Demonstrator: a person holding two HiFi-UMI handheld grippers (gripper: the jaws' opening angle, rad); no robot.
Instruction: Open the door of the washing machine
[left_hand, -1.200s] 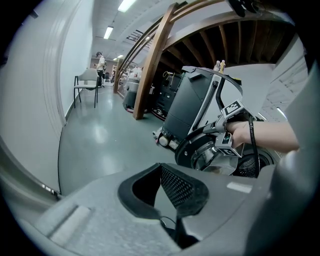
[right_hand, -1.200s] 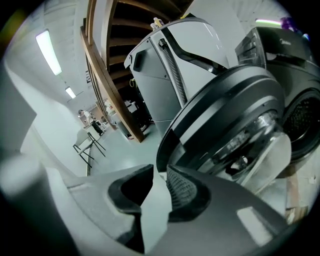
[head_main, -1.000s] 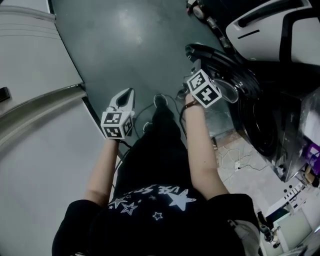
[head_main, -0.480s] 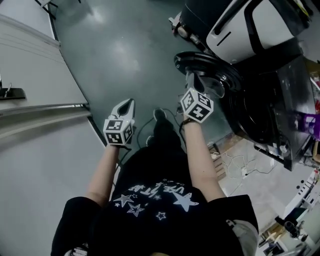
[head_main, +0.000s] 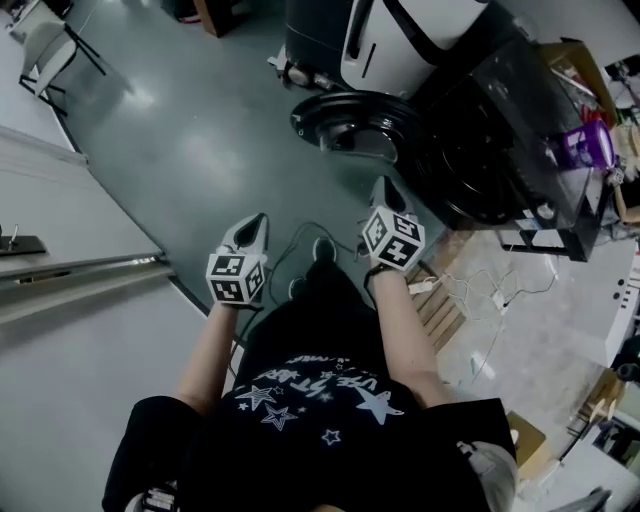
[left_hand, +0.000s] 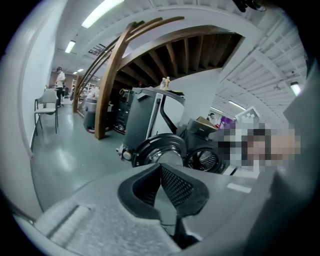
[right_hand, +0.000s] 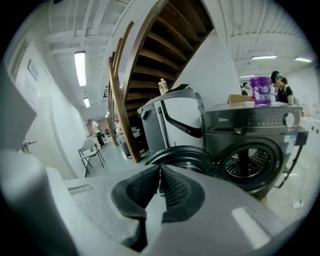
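The washing machine (head_main: 500, 140) stands at 1 o'clock in the head view. Its round door (head_main: 352, 122) is swung wide open, at 9 o'clock of the drum opening. The right claw (head_main: 384, 188) hangs in the air at 6 o'clock from the door, apart from it. Its jaws have just been closing and now meet, with nothing between them. The left claw (head_main: 258, 220), at 9 o'clock of the right one, is likewise pressed together and empty. A purple tub (head_main: 583, 150) sits on top of the machine.
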